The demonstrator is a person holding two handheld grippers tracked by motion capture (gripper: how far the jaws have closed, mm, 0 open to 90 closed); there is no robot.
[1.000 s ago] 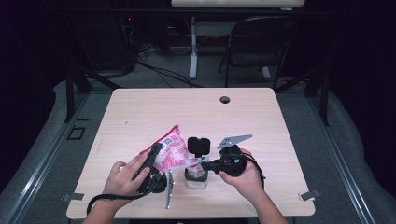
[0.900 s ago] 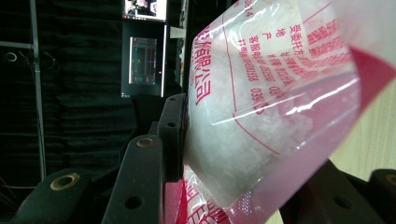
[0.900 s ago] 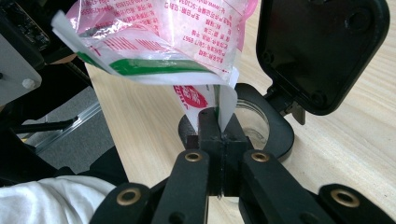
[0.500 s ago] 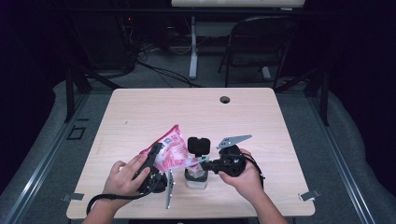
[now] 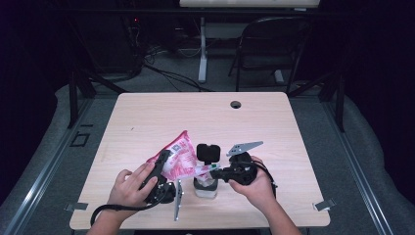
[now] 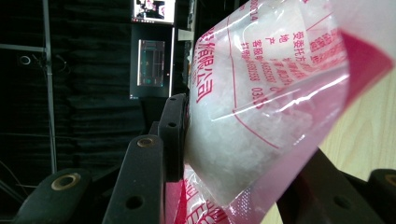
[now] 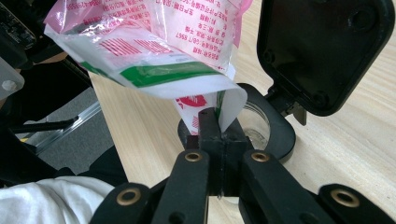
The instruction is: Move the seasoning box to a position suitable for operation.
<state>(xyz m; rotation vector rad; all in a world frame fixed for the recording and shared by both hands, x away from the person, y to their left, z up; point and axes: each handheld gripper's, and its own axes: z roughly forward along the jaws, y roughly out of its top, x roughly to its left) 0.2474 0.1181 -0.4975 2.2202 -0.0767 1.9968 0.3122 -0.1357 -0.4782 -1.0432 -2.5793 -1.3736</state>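
A pink and red plastic bag [image 5: 178,155] of white granules hangs tilted over the near middle of the wooden table [image 5: 147,117]. My left gripper [image 5: 164,162] is shut on the bag's full belly [image 6: 261,107], one black finger [image 6: 173,135] pressing its side. My right gripper [image 5: 216,172] is shut on the bag's lower white and green corner [image 7: 219,100]. Right under that corner stands a small clear jar [image 5: 205,188], its mouth [image 7: 259,123] open and its black flip lid [image 5: 209,152] [image 7: 322,51] standing up behind it.
A round cable hole [image 5: 236,104] sits near the table's far edge. A dark chair [image 5: 274,49] and a white stand post [image 5: 202,49] are beyond the table. The person's hands hold both grippers close to the near edge.
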